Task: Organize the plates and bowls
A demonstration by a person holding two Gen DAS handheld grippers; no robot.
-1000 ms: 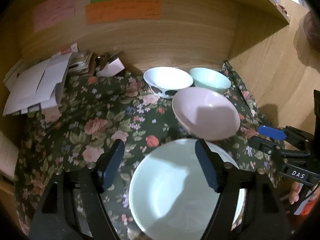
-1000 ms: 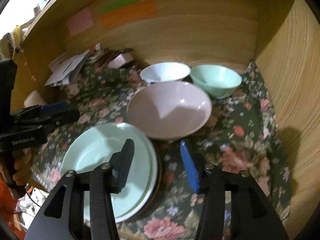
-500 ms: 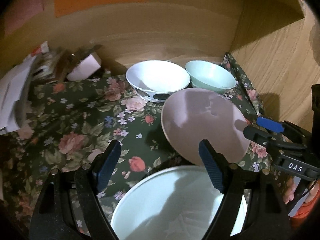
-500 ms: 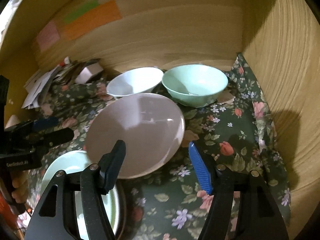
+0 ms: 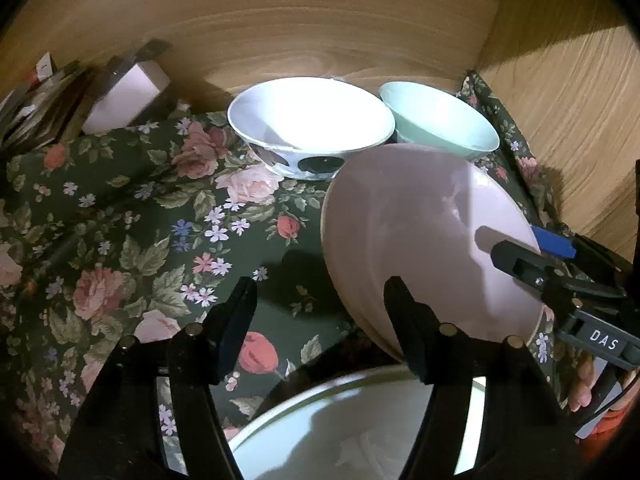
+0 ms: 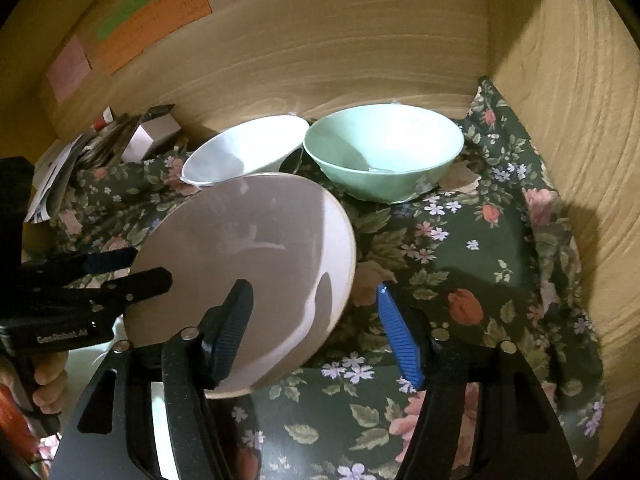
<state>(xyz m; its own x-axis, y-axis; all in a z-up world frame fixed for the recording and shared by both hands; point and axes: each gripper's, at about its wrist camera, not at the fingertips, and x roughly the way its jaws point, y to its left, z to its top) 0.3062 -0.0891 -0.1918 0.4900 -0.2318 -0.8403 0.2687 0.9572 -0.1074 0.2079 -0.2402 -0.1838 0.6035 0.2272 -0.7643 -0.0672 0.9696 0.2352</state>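
Observation:
A pale pink bowl point(image 5: 416, 232) sits tilted on the flowered cloth, its near edge resting on the rim of a mint green plate point(image 5: 360, 428). The bowl also shows in the right wrist view point(image 6: 248, 264). My left gripper point(image 5: 320, 312) is open; its right finger is at the pink bowl's left rim. My right gripper point(image 6: 316, 320) is open, straddling the bowl's right rim. A white bowl point(image 5: 312, 128) and a mint green bowl point(image 5: 440, 124) stand side by side at the back wall; both also show in the right wrist view, white point(image 6: 244, 152) and green point(image 6: 384, 148).
The flowered cloth point(image 5: 132, 208) covers the shelf floor. Wooden walls close the back point(image 6: 320, 40) and right point(image 6: 580, 120). Papers and a small white box point(image 5: 124, 92) are piled at the back left.
Both grippers have moved forward and closed in on the pink bowl from either side. The bowl now looks more tilted, and the green plate has slid to the bottom of the views.

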